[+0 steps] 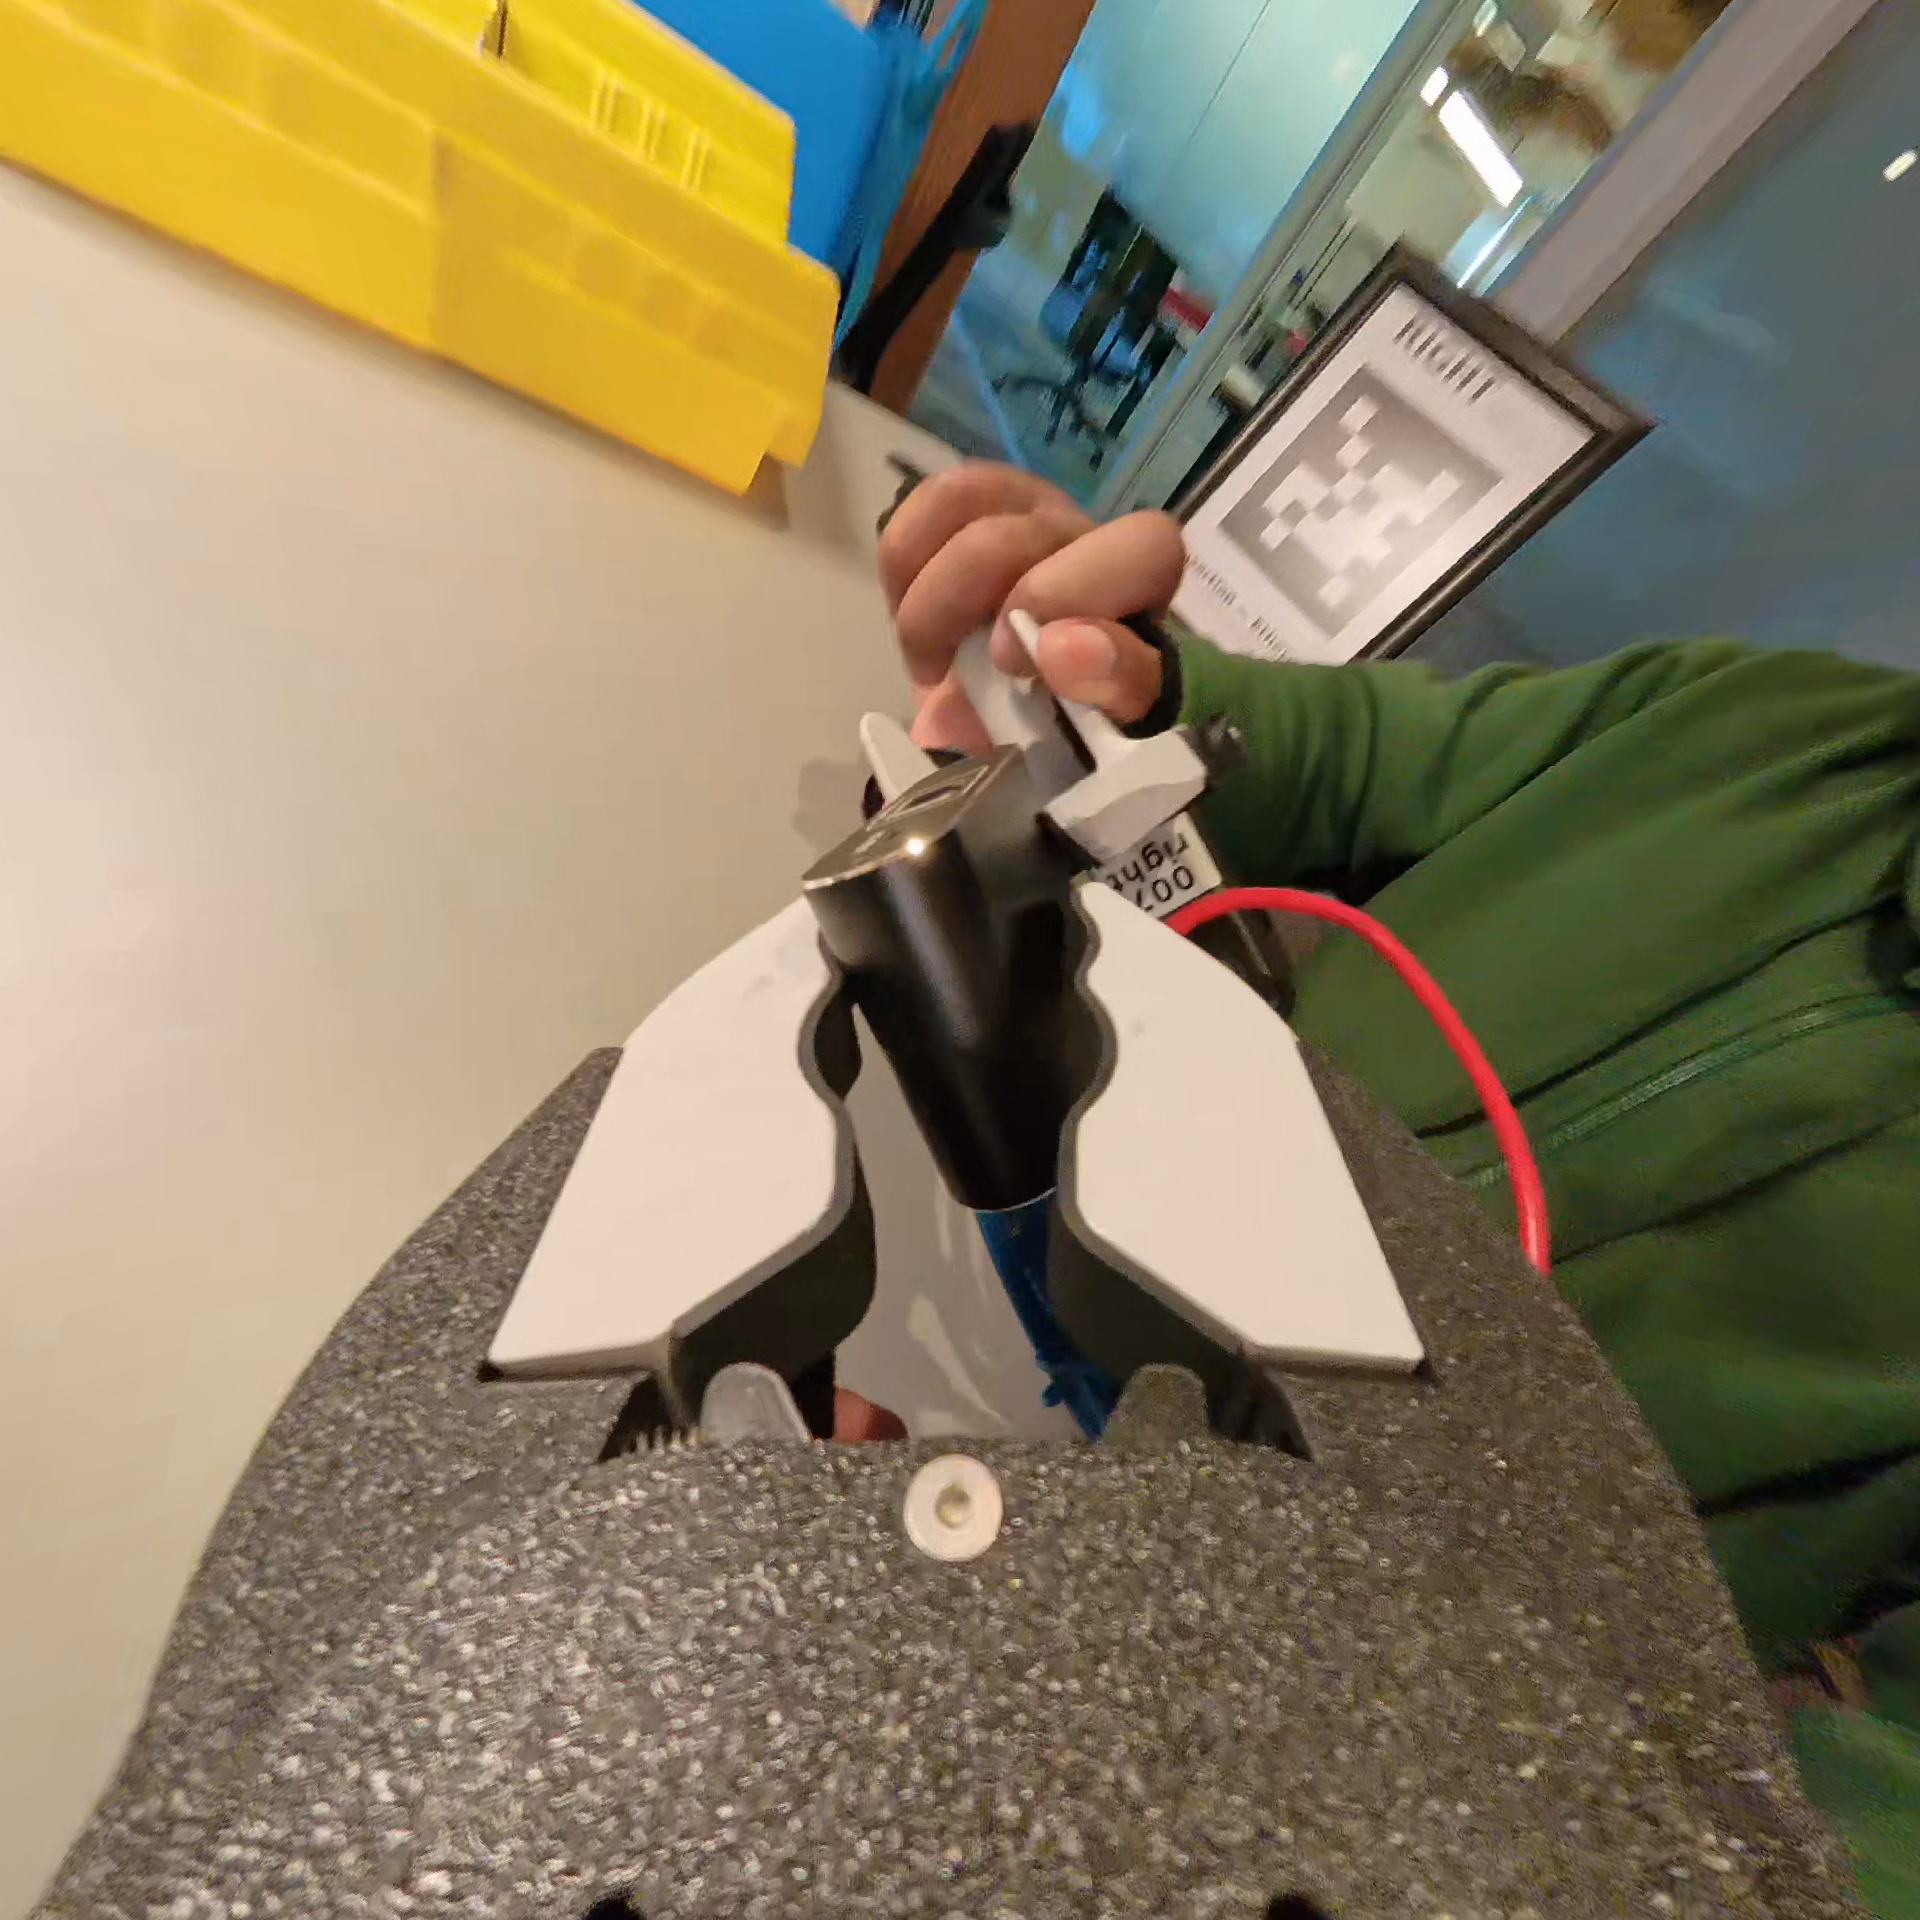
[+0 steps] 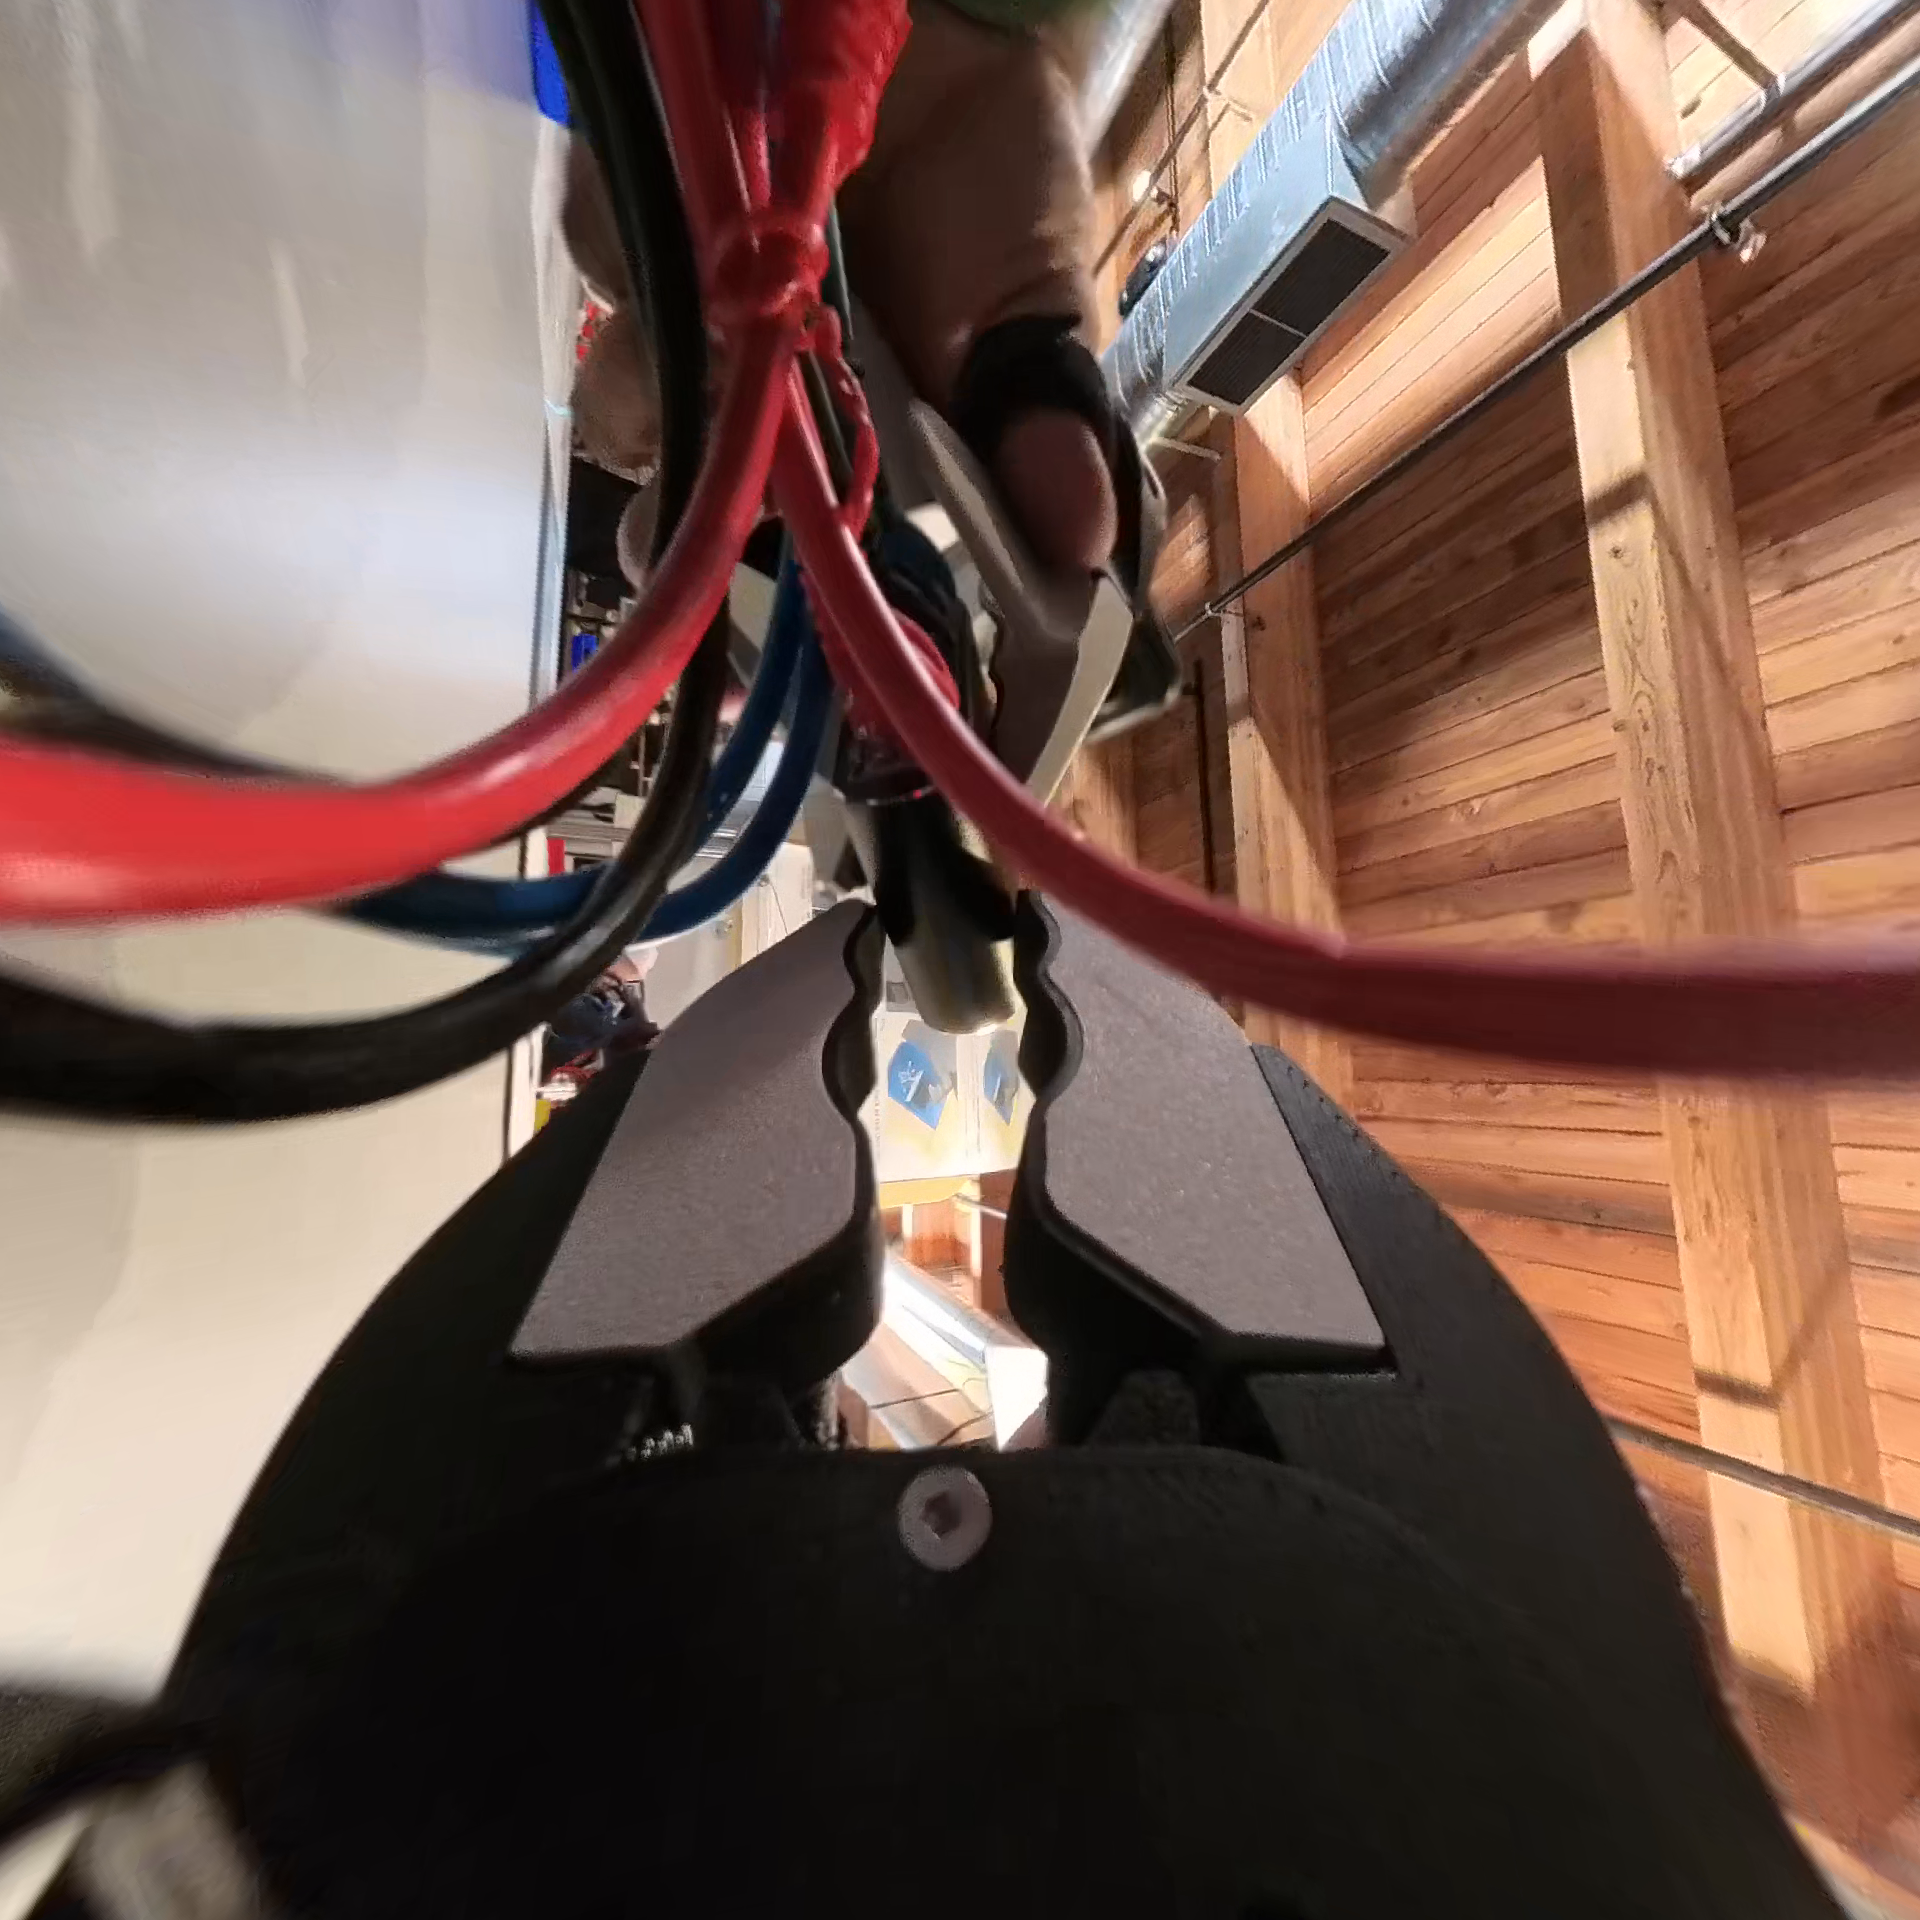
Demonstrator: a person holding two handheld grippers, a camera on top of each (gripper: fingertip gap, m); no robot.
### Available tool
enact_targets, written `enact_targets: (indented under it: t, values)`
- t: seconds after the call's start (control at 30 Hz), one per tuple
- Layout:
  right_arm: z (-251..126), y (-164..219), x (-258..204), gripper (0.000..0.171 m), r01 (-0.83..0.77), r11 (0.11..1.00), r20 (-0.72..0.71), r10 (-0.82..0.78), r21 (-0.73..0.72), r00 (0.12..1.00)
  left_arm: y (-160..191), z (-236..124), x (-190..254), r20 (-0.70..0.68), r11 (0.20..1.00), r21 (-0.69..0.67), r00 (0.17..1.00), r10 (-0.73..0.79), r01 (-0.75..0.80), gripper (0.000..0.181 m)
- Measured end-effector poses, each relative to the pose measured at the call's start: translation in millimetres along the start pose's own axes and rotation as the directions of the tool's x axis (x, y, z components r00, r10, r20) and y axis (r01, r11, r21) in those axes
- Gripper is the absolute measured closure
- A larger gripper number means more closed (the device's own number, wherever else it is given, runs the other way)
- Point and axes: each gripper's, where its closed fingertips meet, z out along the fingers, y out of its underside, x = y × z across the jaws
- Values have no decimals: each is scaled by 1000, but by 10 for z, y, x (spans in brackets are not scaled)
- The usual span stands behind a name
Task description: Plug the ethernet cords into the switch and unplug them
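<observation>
Left wrist view shows the pale counter (image 1: 312, 779) with yellow bins (image 1: 468, 208) at its far edge, and my left gripper (image 1: 961, 997) lifted off it, its grey fingers (image 1: 717, 1143) closed around a black block with a shiny end face, which I take for the switch (image 1: 935, 997); a blue cord (image 1: 1029, 1288) trails from its near end. My right gripper (image 2: 951, 977) has its dark fingers (image 2: 727, 1122) nearly shut on a small pale connector (image 2: 961, 987), red cord (image 2: 416, 821) and black cord (image 2: 312, 1029) looping across. I judge this a plugging or unplugging step; which, I cannot tell. Next needs the connector held square to a port.
</observation>
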Motion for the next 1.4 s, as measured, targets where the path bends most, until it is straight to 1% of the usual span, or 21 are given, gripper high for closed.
enact_targets:
  t: [0.03, 0.13, 0.2, 0.23, 0.3, 0.33, 0.43, 0.5, 0.57, 0.63, 0.7, 0.73, 0.83, 0.97, 1.1, 1.17, 1.23, 1.33, 1.37, 1.4]
  values:
    - [8, 17, 1, 146, -18, 1000, 2, 18, -13, 1000, -15, -12, 8, -3, 999, 34, 1000, 4, -4, 146]
    - [45, 87, 30, 145, -103, 993, -6, 103, -58, 995, -78, -85, 19, 47, 986, 155, 998, 50, -56, 150]
    - [58, 206, 84, 153, -186, 975, -30, 184, -120, 983, -132, -214, 50, 83, 959, 264, 993, 85, -104, 151]
    - [63, 298, 79, 152, -220, 962, -29, 219, -162, 975, -169, -319, 65, 110, 933, 334, 989, 101, -133, 151]
    - [55, 489, 58, 152, -275, 933, -32, 276, -231, 961, -228, -599, 43, 194, 857, 482, 976, 98, -182, 152]
    - [50, 588, 24, 151, -310, 912, -25, 315, -269, 949, -238, -772, -6, 257, 808, 551, 964, 75, -210, 152]
    - [28, 788, -89, 151, -390, 853, 1, 416, -348, 909, -265, -1343, -142, 420, 641, 713, 905, -65, -285, 153]
    - [23, 842, -107, 152, -423, 824, -1, 456, -376, 890, -257, -1686, -165, 529, 522, 758, 836, -145, -389, 154]
    - [19, 870, -90, 153, -452, 795, -17, 488, -404, 873, -226, -1974, -158, 599, 429, 768, 771, -218, -476, 154]
    - [6, 872, -18, 154, -497, 764, -51, 525, -412, 850, -207, -2119, -129, 644, 394, 749, 725, -243, -533, 154]
    - [-11, 819, 111, 156, -578, 725, -95, 590, -374, 802, -211, -2128, -102, 678, 397, 722, 695, -241, -567, 154]
    - [-14, 745, 182, 156, -635, 700, -101, 642, -327, 760, -222, -2093, -93, 697, 409, 703, 678, -233, -583, 154]
    - [3, 404, 368, 156, -774, 616, -44, 777, -146, 628, -300, -1862, -45, 735, 440, 652, 657, -166, -618, 154]
    - [101, -16, 447, 158, -890, 456, 75, 888, -30, 453, -415, -1427, -23, 736, 468, 626, 672, -87, -624, 154]
    - [143, -355, 710, 159, -927, 354, 130, 920, 127, 369, -477, -1158, -54, 737, 481, 617, 672, -75, -623, 154]
    - [196, -419, 736, 159, -939, 316, 140, 932, 136, 334, -488, -1116, -60, 733, 476, 623, 676, -78, -620, 154]
    - [273, -444, 677, 159, -945, 307, 151, 935, 112, 321, -492, -1090, -34, 713, 469, 637, 699, -57, -612, 154]
    - [412, -404, 448, 157, -951, 310, 170, 937, 5, 306, -496, -1038, 50, 634, 453, 690, 773, 0, -565, 154]
    - [456, -353, 343, 157, -952, 300, 165, 943, -53, 288, -501, -1010, 97, 598, 446, 710, 801, 28, -545, 154]
    - [489, -285, 261, 156, -957, 271, 148, 956, -103, 254, -508, -982, 154, 559, 437, 731, 827, 58, -525, 154]
